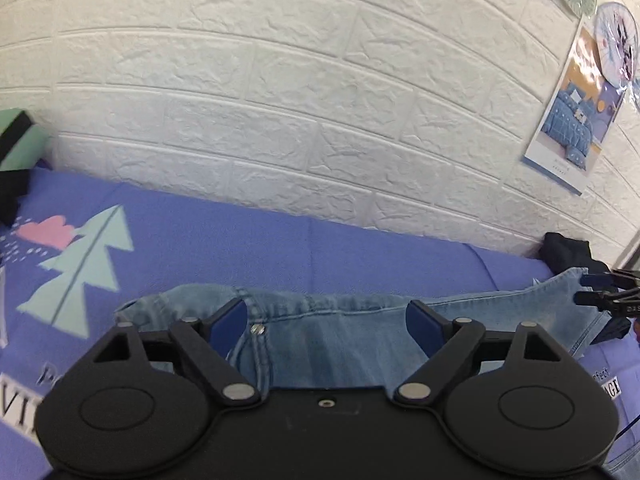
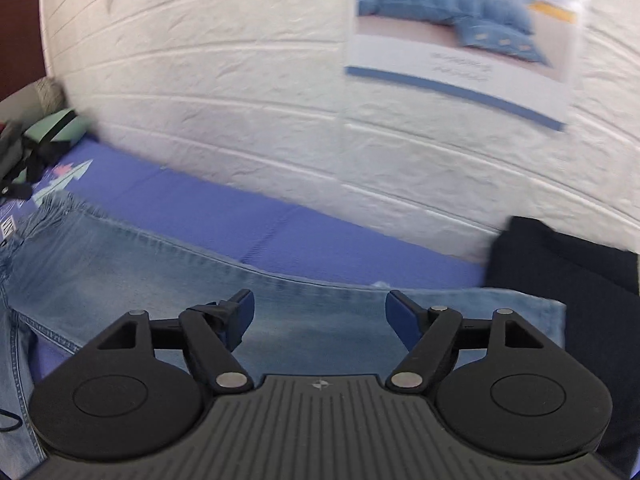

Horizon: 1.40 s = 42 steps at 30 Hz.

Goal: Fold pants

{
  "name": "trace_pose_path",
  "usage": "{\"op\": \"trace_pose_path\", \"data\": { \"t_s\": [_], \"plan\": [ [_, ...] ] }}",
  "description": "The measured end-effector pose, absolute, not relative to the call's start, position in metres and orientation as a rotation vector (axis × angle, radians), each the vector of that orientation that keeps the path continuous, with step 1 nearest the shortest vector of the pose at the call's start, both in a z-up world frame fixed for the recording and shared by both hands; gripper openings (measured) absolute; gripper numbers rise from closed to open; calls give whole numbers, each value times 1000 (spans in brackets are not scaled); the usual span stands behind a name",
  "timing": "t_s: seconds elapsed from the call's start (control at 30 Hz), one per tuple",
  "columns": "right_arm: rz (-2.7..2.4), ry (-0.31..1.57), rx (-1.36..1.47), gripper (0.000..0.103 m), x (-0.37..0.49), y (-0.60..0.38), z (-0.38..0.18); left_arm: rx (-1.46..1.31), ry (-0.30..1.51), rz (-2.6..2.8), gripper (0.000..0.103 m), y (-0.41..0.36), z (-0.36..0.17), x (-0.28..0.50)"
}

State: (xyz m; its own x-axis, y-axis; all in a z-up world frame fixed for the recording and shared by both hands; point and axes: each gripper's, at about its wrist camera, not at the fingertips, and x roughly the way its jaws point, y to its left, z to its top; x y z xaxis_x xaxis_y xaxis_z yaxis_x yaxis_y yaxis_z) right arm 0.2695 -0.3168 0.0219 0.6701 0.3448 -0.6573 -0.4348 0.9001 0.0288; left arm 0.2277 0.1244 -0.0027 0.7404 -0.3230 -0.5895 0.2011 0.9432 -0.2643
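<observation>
On the purple bedsheet [image 1: 248,240], against the white brick wall [image 1: 280,80], light-blue jeans [image 1: 328,344] lie spread sideways. Left gripper [image 1: 327,318] hovers over the waistband end, jaws wide apart, holding nothing; rivet and pocket seam sit just between its fingers, so likely lining up for a pinch at the waist. Right gripper [image 2: 320,312] also spread wide, empty, over a jeans leg [image 2: 200,280] near the hem at the right; frayed cuff of the other leg shows far left in that view. Right gripper's tips are visible at the right edge of the left view, beside the leg hem. Both ends covered at once: probably so the garment can be lifted and folded end to end without dragging. Whether pads touch cloth, cannot tell. Dark folded garment [image 2: 568,280] lies just right of the hem, touching or nearly so; could get snagged. Poster [image 2: 464,20] on wall; green pillow [image 1: 18,136] far left. Right view blurry. Fold not yet started, judging by the flat layout.
</observation>
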Motion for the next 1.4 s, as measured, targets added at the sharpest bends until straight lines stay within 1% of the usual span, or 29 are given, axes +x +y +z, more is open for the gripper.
{"op": "trace_pose_path", "data": {
  "t_s": [0.27, 0.5, 0.6, 0.67, 0.7, 0.73, 0.77, 0.8, 0.83, 0.87, 0.93, 1.03, 1.1, 1.3, 1.4],
  "plan": [
    [628, 780, -194, 103, 313, -271, -2, 26, 779, -431, 103, 94, -28, 277],
    [736, 838, -261, 103, 335, -253, -19, 185, 853, -466, 103, 85, -41, 300],
    [740, 858, -240, 103, 340, -253, -23, 264, 866, -429, 103, 80, -50, 307],
    [746, 862, -214, 103, 336, -255, -21, 267, 867, -422, 103, 79, -56, 310],
    [758, 862, -206, 73, 334, -256, -19, 256, 860, -419, 103, 80, -57, 309],
    [762, 862, -204, 52, 331, -256, -18, 247, 858, -416, 103, 80, -57, 308],
    [756, 860, -208, 34, 328, -256, -17, 236, 859, -423, 103, 80, -56, 307],
    [742, 847, -218, 24, 324, -255, -15, 236, 851, -434, 101, 79, -53, 305],
    [730, 833, -226, 20, 320, -253, -13, 259, 838, -425, 53, 77, -49, 302],
    [717, 818, -227, 16, 316, -251, -10, 284, 826, -415, 28, 73, -46, 300],
    [696, 787, -217, 12, 306, -251, -2, 265, 814, -394, 11, 73, -39, 294],
    [670, 734, -212, 9, 284, -252, 17, 220, 771, -374, 3, 75, -23, 279],
    [661, 704, -226, 8, 264, -254, 32, 182, 726, -375, 0, 78, -10, 264],
    [621, 613, -247, 7, 186, -260, 63, 103, 586, -408, 0, 88, 36, 189],
    [617, 585, -227, 6, 141, -263, 68, 109, 557, -413, 0, 88, 48, 141]
  ]
}}
